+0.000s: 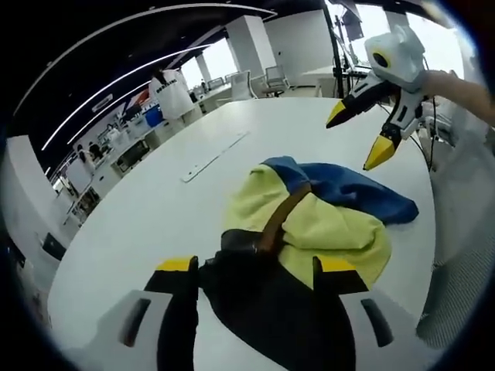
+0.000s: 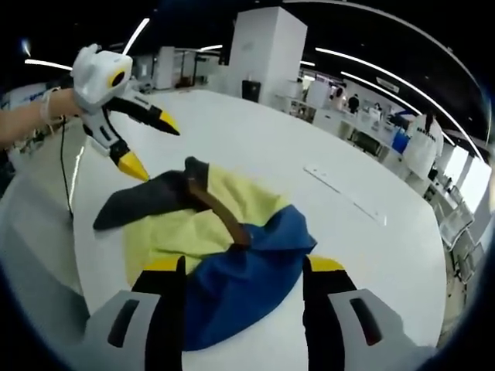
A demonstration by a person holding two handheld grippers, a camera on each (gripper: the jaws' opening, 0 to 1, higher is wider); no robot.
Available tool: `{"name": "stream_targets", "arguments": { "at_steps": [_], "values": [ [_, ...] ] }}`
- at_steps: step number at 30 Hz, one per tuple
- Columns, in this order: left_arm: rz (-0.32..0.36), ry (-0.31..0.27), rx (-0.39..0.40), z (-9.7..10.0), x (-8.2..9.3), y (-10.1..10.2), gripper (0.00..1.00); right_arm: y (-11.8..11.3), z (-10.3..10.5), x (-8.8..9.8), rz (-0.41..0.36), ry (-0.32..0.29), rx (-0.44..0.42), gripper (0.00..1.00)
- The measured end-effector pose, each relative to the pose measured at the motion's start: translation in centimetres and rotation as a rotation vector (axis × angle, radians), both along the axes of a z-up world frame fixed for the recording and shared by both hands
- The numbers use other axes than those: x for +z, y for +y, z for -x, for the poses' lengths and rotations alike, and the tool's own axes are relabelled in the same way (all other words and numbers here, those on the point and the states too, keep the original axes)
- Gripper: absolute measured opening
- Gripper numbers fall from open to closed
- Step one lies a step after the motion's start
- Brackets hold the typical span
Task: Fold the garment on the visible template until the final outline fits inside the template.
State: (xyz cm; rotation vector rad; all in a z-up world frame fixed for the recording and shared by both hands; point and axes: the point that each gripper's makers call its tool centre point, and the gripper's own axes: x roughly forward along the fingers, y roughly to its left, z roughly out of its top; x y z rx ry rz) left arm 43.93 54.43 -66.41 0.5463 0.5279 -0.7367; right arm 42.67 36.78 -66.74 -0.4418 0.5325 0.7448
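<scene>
A crumpled garment (image 1: 325,224) of yellow, blue and black cloth with a brown strip (image 1: 282,216) lies bunched on the white table (image 1: 139,216). Its black part (image 1: 263,294) reaches between the jaws of my left gripper (image 1: 255,267), which stand wide apart and open. My right gripper (image 1: 358,135) hangs open in the air beyond the blue part (image 1: 348,193). In the right gripper view the garment (image 2: 193,224) has its blue part (image 2: 240,286) between my right gripper's (image 2: 244,267) spread jaws. The left gripper (image 2: 151,145) hovers open above the black end (image 2: 147,201).
A long narrow slot (image 1: 213,158) runs along the table beyond the garment, also seen as the slot (image 2: 344,193). A white pillar (image 2: 267,46), desks, chairs and people stand behind the table. A dark cable (image 2: 66,170) hangs near the table edge.
</scene>
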Motion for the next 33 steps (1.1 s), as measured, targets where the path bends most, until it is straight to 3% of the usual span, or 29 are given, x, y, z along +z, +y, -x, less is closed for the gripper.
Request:
{"name": "stream_targets", "arguments": {
  "at_steps": [14,33],
  "values": [
    [0.005,0.018,-0.036,-0.8,-1.1,-1.2,0.47,0.9,-1.5,-1.1,0.005,0.011,0.012,0.57],
    [-0.013,0.026,-0.060,-2.2,-2.3,-1.6,0.39,0.9,-2.7,-2.8,0.076,0.012,0.027,0.55]
  ]
}}
